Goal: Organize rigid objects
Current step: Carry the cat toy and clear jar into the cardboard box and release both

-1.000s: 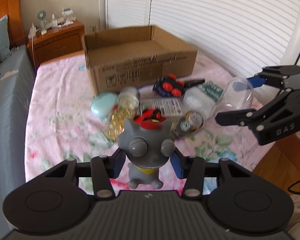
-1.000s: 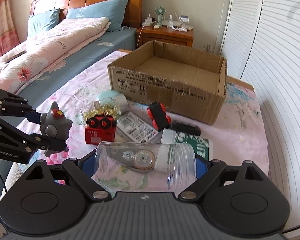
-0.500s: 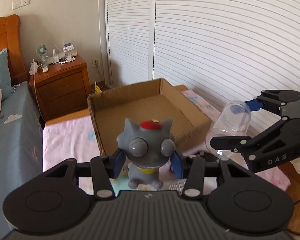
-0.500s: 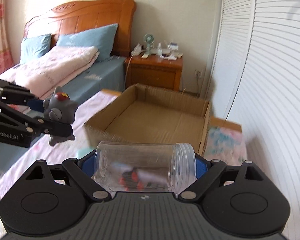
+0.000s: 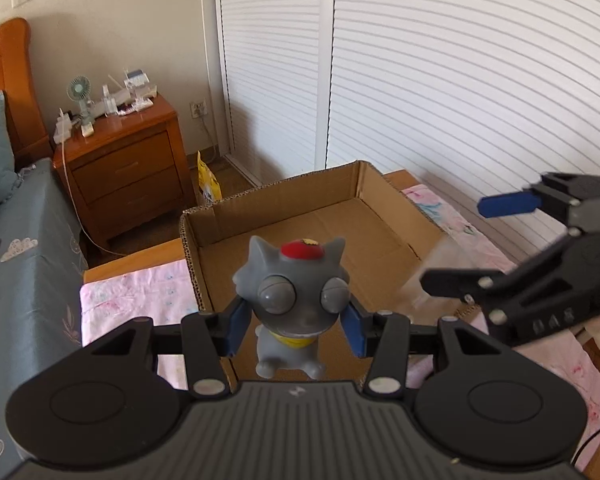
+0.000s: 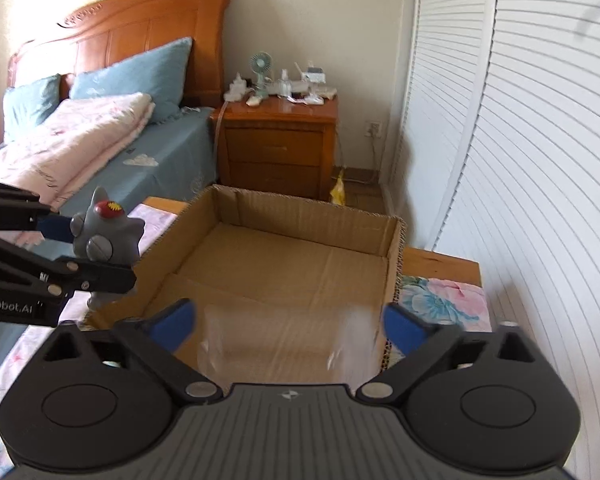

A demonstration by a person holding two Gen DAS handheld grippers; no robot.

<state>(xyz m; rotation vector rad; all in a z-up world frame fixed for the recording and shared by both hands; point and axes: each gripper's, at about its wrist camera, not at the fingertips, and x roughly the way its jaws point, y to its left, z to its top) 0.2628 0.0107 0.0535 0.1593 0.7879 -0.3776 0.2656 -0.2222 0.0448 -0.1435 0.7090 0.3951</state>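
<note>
Cardboard box [image 6: 284,264] sits open below both grippers. Right gripper [image 6: 288,320] has just spread its jaws, and the clear plastic jar [image 6: 280,344] blurs loose between them (it may bounce out over the near wall). Left gripper [image 5: 296,326] pinches the grey cat toy [image 5: 294,300] at the box's near edge; letting go here could miss.

One cardboard box [image 6: 292,264]. One grey cat figure [image 5: 296,300] with a red cap. One clear plastic jar [image 6: 284,340], blurred. Two tongs: the left tongs [image 5: 296,326] and the right tongs [image 6: 290,322]. One wooden nightstand [image 6: 278,140], with one small green fan [image 6: 261,66] on it. Two blue pillows [image 6: 140,76]. One folded pink quilt [image 6: 68,140].
</note>
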